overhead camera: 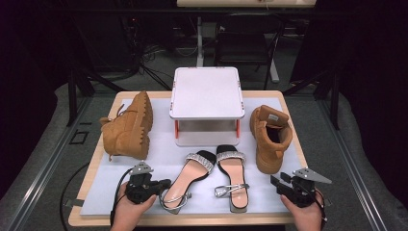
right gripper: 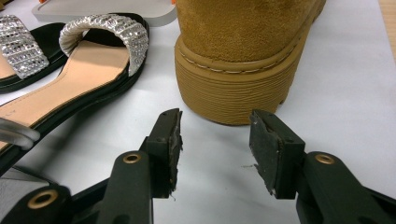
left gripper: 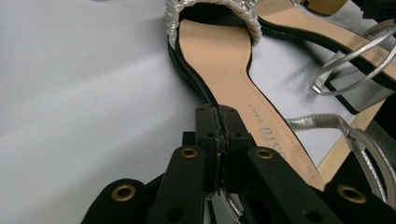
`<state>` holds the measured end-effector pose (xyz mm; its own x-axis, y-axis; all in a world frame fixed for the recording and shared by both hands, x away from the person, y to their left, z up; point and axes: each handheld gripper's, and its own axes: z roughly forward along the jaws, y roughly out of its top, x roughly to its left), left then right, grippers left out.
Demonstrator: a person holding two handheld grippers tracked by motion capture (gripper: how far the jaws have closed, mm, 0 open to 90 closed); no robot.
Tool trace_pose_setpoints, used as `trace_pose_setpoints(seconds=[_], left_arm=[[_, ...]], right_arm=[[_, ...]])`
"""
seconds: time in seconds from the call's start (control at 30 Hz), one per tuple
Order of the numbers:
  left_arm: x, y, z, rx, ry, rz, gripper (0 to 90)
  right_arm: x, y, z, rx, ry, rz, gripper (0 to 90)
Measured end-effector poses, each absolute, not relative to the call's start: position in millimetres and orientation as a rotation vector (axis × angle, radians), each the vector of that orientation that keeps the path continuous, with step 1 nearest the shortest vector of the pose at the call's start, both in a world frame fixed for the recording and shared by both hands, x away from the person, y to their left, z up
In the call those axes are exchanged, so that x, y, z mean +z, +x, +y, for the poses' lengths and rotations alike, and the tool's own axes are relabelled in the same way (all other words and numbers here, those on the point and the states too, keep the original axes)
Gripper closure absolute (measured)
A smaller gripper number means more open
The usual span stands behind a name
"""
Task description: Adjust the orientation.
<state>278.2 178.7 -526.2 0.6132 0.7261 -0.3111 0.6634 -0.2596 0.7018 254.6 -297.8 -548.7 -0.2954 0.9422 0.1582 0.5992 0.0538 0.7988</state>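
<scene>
A white mat covered the worktop (overhead camera: 96,202). Nearest, the left tongs (left gripper: 218,140) were clamped on the edge of the left sandal (left gripper: 219,65), lying flat near the front edge; it should be lifted level, without twisting. The right tongs (right gripper: 215,149) stood apart, empty, facing the upright boot (right gripper: 247,60). A white shelf (overhead camera: 207,94) stood behind.

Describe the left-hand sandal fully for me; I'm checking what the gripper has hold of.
The left sandal is a flat, black-soled shoe with a tan insole, a band of silver stones across the toe and thin silver ankle straps. It lies sole down on the white mat, toe pointing away and angled right, close beside its twin. The left gripper has its jaws pressed together at the sandal's heel edge, seemingly pinching a strap or the rim; what exactly is pinched is hidden.
</scene>
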Motion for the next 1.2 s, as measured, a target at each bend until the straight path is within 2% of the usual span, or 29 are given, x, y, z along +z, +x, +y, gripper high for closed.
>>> trace_pose_setpoints(seconds=[0.77,1.2], left_arm=[[-528,287,239,0.08,1.943,1.192,88.0],[-528,291,255,0.07,1.929,1.208,88.0]], right_arm=[[-549,254,-298,1.135,1.544,1.923,53.6],[-548,253,-298,1.133,1.543,1.927,53.6]])
